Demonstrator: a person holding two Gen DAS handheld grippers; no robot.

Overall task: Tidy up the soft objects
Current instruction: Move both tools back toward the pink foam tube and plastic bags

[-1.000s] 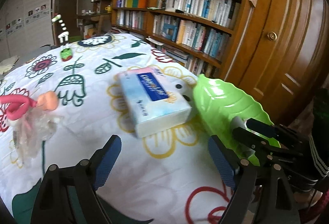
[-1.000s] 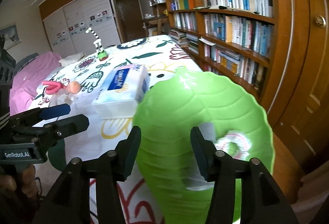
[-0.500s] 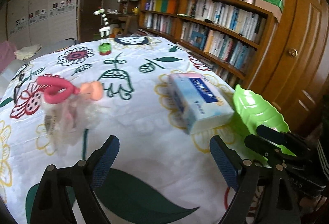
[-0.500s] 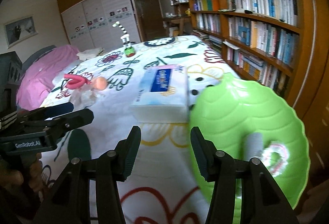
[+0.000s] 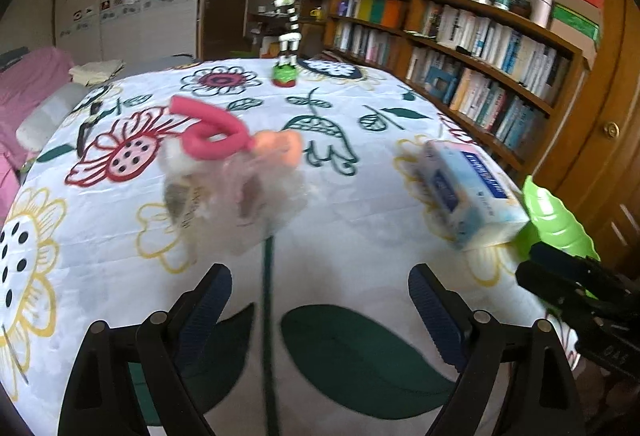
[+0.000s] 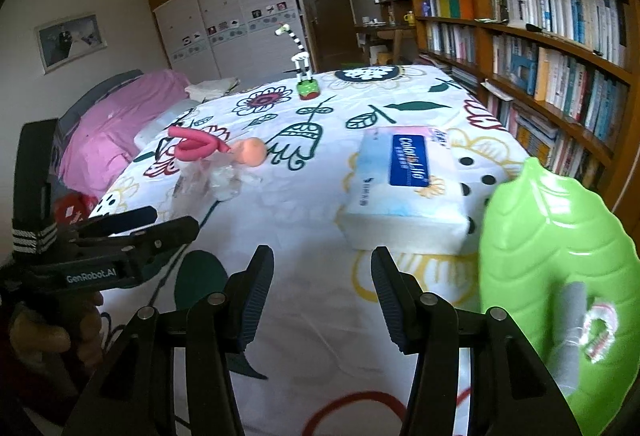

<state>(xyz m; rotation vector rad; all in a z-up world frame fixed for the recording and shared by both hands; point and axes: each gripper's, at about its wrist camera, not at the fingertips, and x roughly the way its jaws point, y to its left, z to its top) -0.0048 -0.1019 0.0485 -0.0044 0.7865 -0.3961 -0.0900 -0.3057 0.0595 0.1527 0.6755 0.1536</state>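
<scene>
**Reaching for the soft toy on the flowered bedspread**

A flower-printed bedspread [image 5: 340, 236] lies under both tongs, bookshelves behind. The left gripper [image 5: 320, 300] is spread wide and holds nothing, and so is the right gripper [image 6: 322, 292]. Just ahead of the left one sits the pink soft toy [image 5: 224, 140] on crumpled clear wrap; off to its right, the tissue pack [image 5: 464, 192] touches the green leaf tray [image 6: 560, 256]. This looks like the approach step: next, advance, straddle the toy, close gently.
</scene>
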